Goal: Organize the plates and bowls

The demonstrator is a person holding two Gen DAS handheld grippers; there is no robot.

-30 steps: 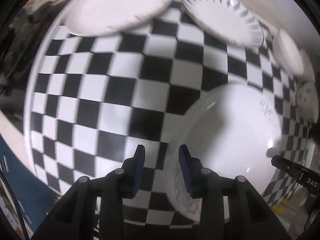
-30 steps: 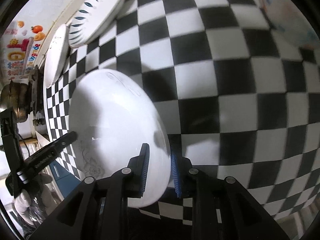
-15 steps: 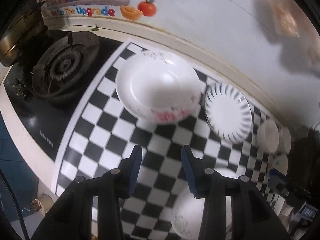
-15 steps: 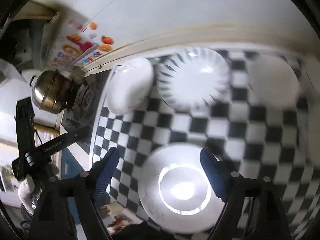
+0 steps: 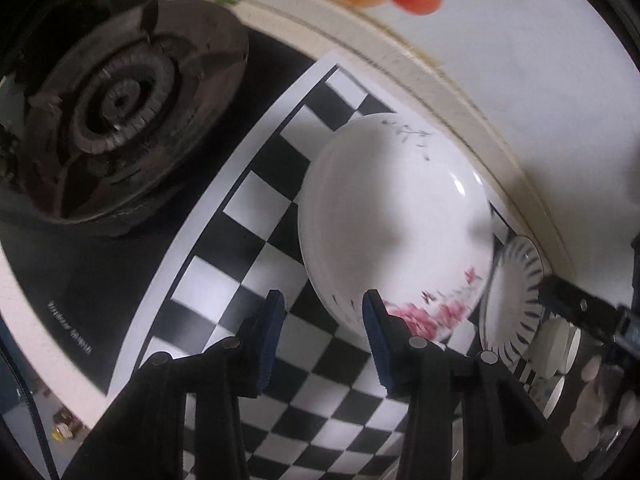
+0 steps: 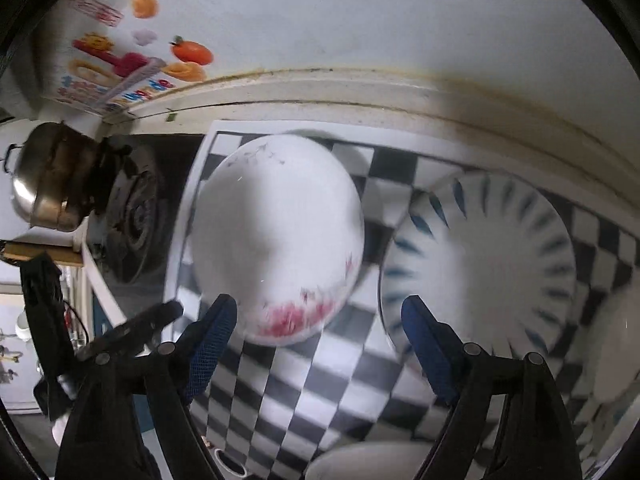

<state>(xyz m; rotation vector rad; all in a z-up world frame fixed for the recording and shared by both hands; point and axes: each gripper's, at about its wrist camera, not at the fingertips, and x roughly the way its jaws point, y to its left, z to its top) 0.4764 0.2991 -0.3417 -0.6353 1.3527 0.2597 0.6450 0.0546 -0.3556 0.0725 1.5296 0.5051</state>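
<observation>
Both the left gripper (image 5: 322,314) and right gripper (image 6: 320,314) hang apart, empty, near the flowered plate (image 5: 394,220); beside it the striped plate (image 6: 480,276) lies unstacked, so sorting remains.

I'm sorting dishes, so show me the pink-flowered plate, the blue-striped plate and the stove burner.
pink-flowered plate (image 5: 394,216), left wrist view, bare white centre
blue-striped plate (image 6: 480,264), right wrist view, middle
stove burner (image 5: 120,100), left wrist view, centre ring

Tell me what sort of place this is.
Most likely a home kitchen counter: a gas burner sits beside a checkered mat holding a floral plate, and a metal pot stands on the stove.
</observation>
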